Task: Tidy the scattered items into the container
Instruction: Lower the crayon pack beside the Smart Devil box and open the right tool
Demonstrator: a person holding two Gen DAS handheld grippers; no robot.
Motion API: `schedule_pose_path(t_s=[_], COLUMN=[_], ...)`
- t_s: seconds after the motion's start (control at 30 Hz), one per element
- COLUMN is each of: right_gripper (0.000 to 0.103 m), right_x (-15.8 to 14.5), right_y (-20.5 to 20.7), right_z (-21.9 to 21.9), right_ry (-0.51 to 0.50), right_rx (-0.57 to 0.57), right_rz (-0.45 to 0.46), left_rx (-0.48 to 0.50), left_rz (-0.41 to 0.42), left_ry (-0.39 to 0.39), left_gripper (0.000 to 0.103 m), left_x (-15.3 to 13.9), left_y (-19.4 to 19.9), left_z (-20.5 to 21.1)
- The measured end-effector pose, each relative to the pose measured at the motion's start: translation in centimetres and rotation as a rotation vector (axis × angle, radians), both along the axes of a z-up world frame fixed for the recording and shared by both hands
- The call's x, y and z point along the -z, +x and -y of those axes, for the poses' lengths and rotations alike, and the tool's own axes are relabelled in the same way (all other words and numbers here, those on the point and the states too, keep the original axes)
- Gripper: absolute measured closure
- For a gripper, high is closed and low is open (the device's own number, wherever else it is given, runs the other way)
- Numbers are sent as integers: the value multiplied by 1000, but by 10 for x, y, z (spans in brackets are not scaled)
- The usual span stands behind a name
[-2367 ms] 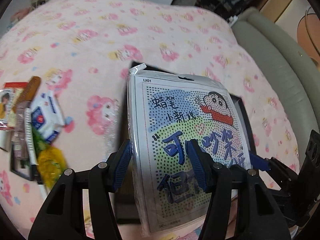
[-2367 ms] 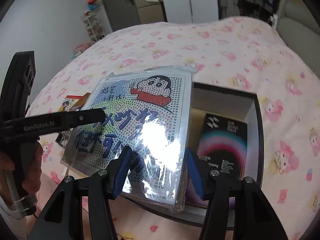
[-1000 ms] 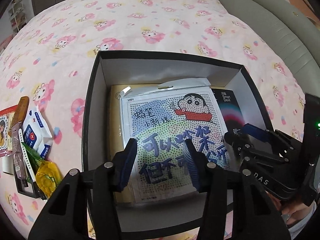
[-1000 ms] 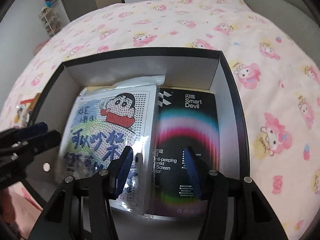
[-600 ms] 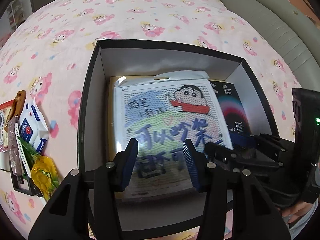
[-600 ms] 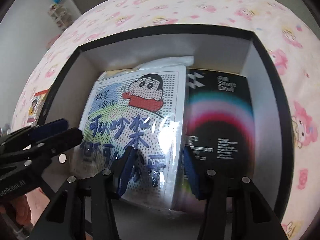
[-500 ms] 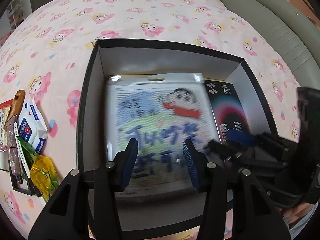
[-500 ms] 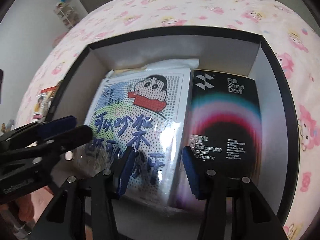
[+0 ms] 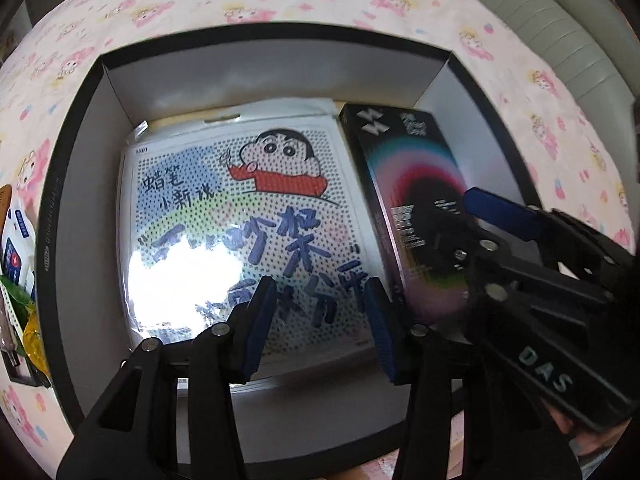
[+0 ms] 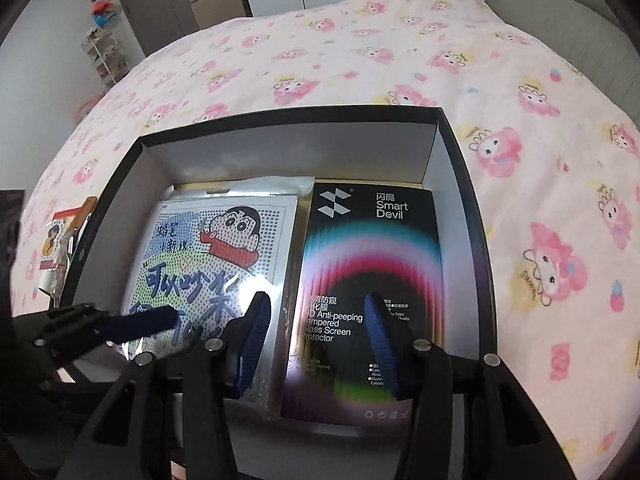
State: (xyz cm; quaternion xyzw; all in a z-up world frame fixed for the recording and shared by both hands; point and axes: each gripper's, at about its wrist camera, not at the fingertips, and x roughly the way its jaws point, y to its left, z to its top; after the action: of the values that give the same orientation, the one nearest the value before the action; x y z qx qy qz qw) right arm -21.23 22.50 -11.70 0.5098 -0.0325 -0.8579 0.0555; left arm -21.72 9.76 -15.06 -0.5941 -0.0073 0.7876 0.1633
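Black box [image 9: 72, 184] is sitting on the bed | cartoon packet [image 9: 240, 216] is lying flat inside, beside the screen-protector pack [image 10: 372, 264], saving room | you are closing your empty left claw [image 9: 316, 320] above it | right claw [image 10: 316, 340] is spread, empty | leftovers [image 9: 16, 264] are waiting left of the box.
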Motion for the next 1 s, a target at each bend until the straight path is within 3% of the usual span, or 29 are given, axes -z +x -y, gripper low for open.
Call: schedule_pose_path(t_s=[0.17,0.43,0.6,0.9,1.0], right_gripper=[58,57,56,54,53], right_x=[-3,-50,-68,-79,-85], right_y=[9,51,83,146,161], right_z=[10,21,28,50,54], right_ry=[40,43,15,-1,-9], right_rx=[12,39,46,20,8], right_rz=[-35,-202,-236,-264,-269], left_rx=[-50,-82,-93,-104,-113], left_rz=[-79,-289,-332,-394,-406], left_ry=[-38,-44,-31,-48,-45], left_gripper=[57,55,47,46,42], left_x=[-13,-76,-96,-119,-123], left_y=[8,55,86,145,162], left_z=[7,29,50,71,76])
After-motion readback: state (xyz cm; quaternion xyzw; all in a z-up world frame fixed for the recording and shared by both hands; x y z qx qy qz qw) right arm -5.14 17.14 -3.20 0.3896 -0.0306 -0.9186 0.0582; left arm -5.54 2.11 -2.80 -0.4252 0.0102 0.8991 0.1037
